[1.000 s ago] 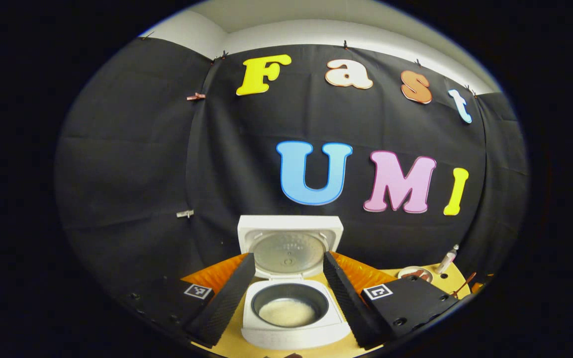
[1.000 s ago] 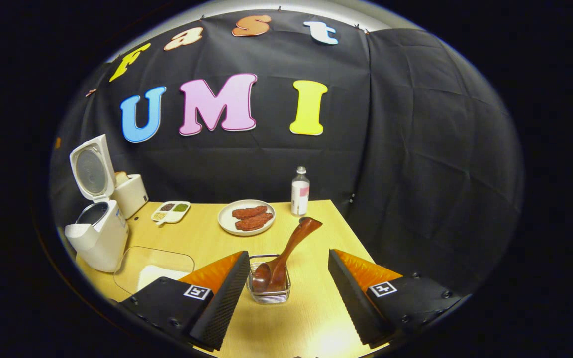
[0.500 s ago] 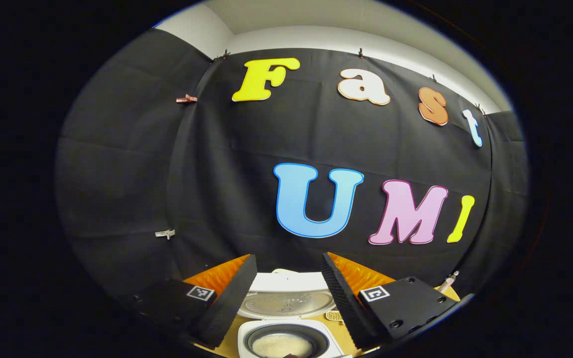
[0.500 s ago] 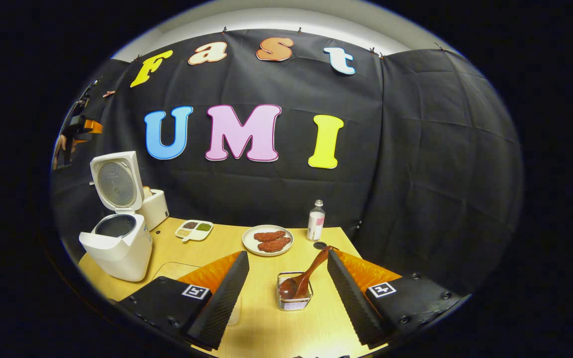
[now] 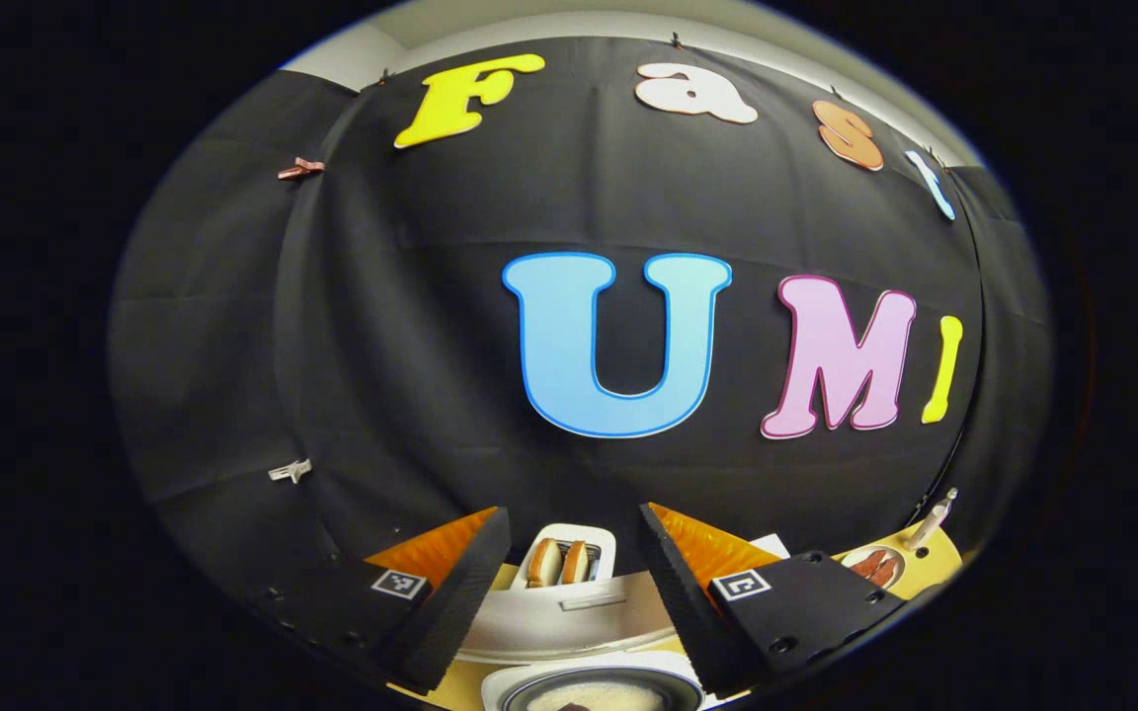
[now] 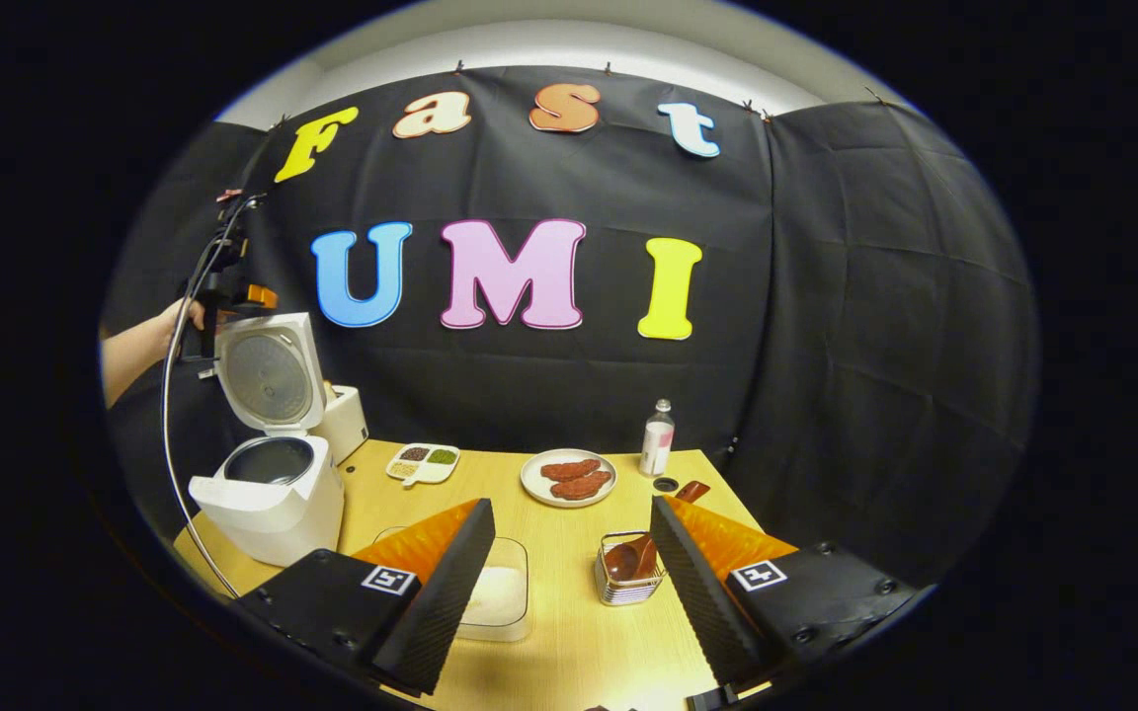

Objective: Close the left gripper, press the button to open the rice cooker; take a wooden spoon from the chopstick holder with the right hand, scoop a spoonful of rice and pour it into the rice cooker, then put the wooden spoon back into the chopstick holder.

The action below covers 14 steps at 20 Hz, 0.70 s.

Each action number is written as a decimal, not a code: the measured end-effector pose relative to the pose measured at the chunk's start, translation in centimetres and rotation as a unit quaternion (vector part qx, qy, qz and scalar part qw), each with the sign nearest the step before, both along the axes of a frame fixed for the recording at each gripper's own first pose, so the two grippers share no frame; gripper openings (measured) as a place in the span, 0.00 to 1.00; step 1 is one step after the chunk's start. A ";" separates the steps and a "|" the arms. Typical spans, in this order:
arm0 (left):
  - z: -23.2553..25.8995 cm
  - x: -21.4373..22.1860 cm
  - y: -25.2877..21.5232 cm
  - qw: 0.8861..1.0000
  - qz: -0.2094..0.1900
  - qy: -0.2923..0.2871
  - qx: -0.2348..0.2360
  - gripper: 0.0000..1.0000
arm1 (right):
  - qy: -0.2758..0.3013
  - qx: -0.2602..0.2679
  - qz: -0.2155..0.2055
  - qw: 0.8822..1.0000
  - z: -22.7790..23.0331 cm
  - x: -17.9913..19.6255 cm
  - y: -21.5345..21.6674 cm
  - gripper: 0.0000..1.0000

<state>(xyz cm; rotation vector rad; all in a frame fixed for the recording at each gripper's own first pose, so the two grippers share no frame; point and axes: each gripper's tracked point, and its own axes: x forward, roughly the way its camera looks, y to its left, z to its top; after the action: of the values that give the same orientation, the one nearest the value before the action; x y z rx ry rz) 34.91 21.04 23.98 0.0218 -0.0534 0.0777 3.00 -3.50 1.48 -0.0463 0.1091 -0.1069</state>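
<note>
Two black claws stand with fingers spread apart, each holding nothing. In the right gripper view, the right claw [image 6: 569,583] hovers over the pale wooden table [image 6: 569,642]. Between its fingers, low and right of centre, the dark brown wooden spoon [image 6: 633,555] sits bowl-down in the small wire chopstick holder [image 6: 628,583], its handle slanting toward the upper right, partly hidden behind the right finger. The white rice cooker [image 6: 268,494] stands at lower left, lid upright. Above it, a hand [image 6: 184,314] holds the left claw [image 6: 233,296], too small to read there. In the left gripper view, the left claw [image 5: 569,583] points over the cooker's rim, cut off below.
</note>
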 end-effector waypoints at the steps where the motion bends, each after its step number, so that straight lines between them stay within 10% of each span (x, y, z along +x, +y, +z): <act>1: -0.5 0.4 -0.2 1.000 -0.009 0.002 -0.011 0.89 | 0.002 -0.003 0.002 1.000 -0.2 -0.2 0.3 1.00; 14: -7.4 -6.7 -3.4 0.991 -0.009 0.128 -0.046 0.93 | 0.014 0.034 0.061 0.997 -2.5 -0.4 3.8 0.99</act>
<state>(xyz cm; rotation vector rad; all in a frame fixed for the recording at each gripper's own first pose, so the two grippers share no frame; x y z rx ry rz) 28.18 17.63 16.58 -0.0611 0.2068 0.0594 2.61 0.26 -0.98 0.0135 0.1381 0.0190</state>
